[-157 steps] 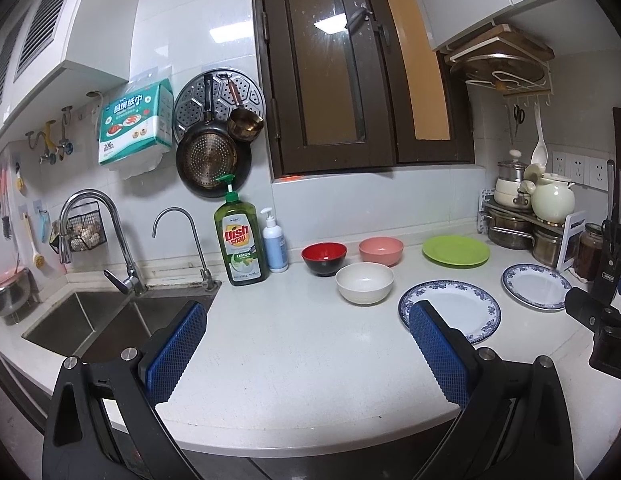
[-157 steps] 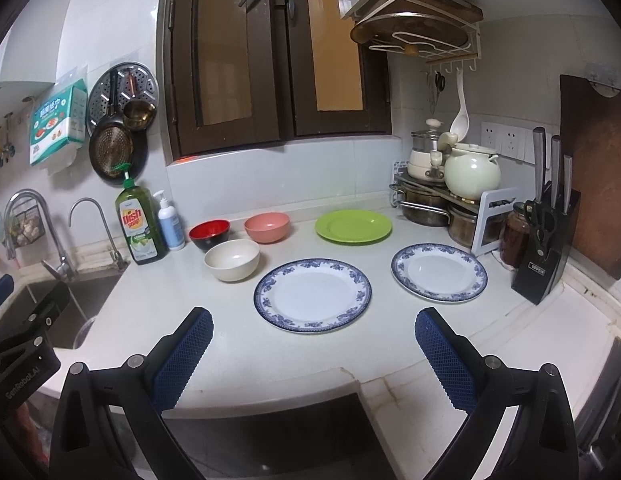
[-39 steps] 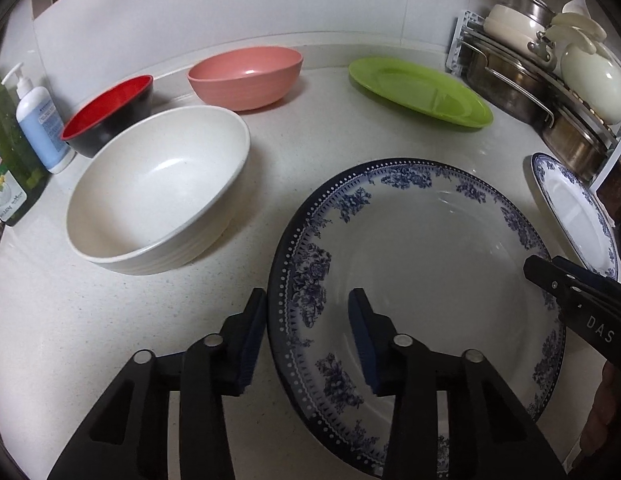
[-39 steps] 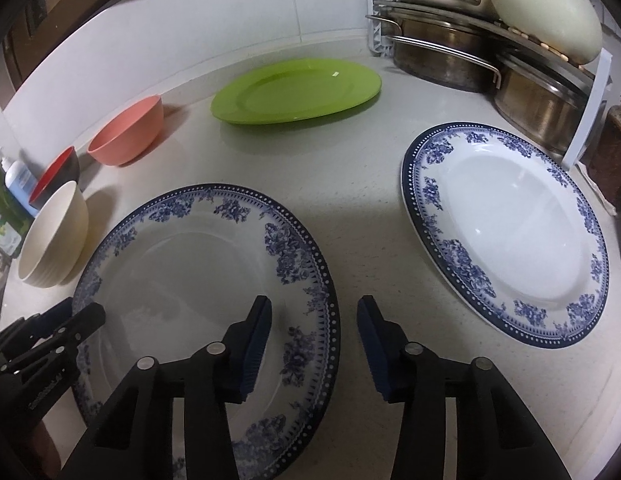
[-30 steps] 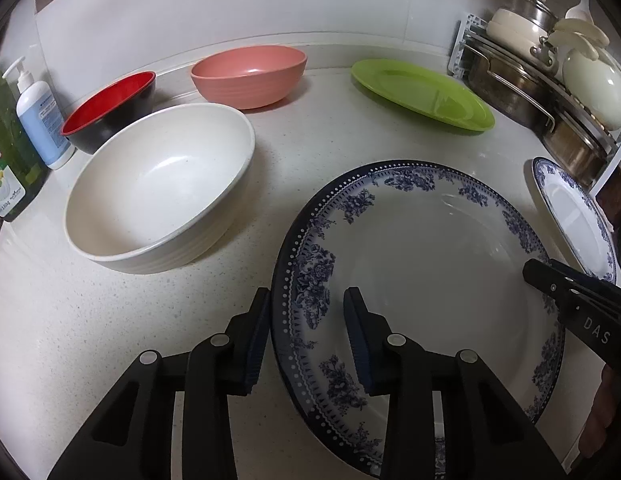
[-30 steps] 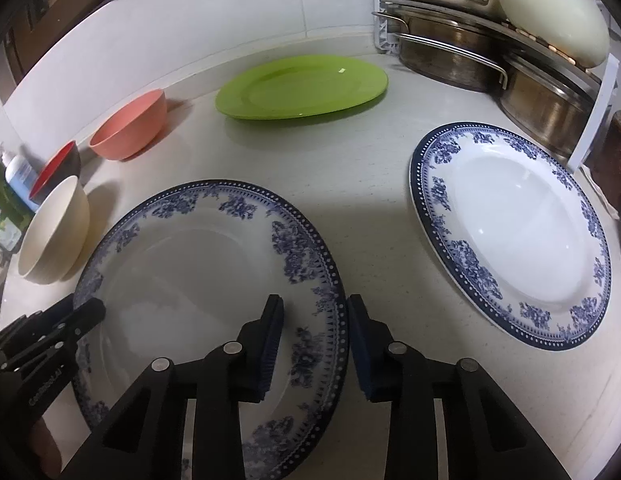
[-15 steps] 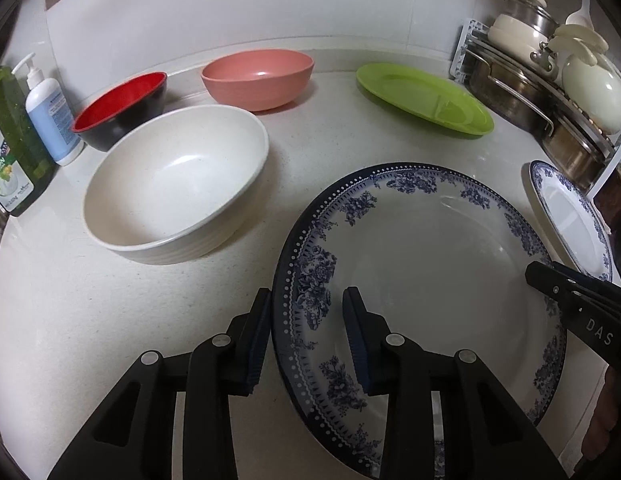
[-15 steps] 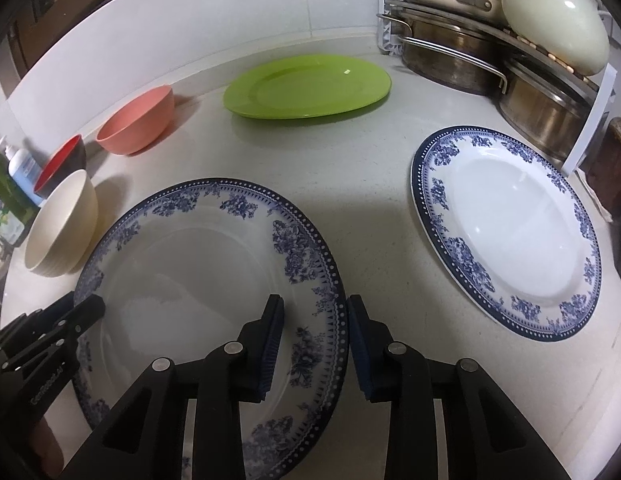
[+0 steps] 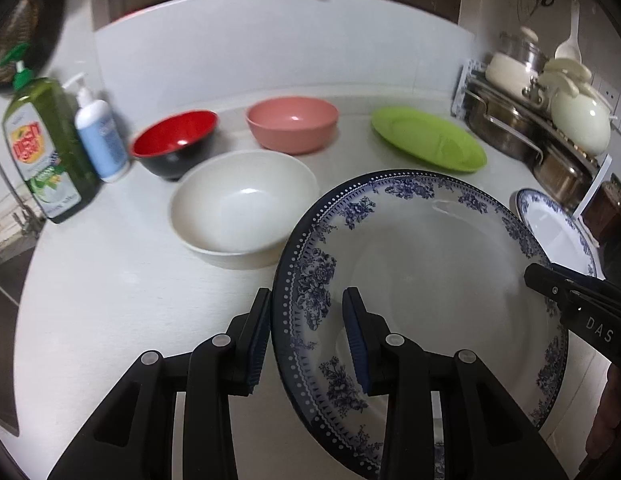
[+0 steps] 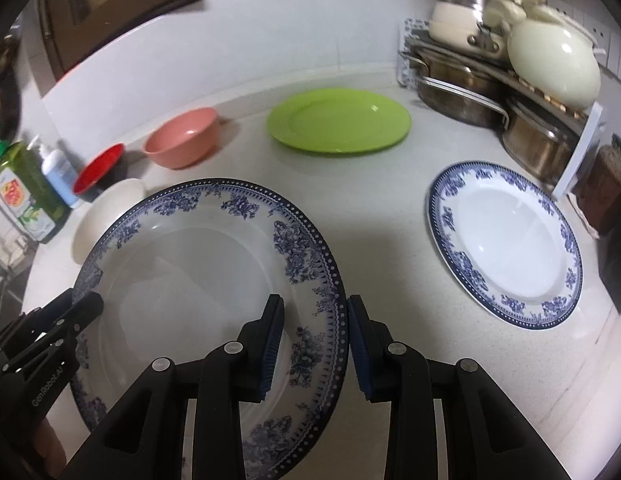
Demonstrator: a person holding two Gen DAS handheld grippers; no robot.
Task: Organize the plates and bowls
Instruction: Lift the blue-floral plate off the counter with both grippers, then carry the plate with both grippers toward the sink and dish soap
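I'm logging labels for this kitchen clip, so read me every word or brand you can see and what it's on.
"DAS": right gripper body, rest cut off.
"GenRobot.AI": left gripper body.
"Dish", blurred: green dish soap bottle; smaller print unreadable.
Blue pump bottle: label unreadable.

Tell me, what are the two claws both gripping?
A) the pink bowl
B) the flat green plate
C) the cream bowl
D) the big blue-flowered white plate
D: the left claw and right claw each straddle opposite rims of the big blue-flowered white plate.
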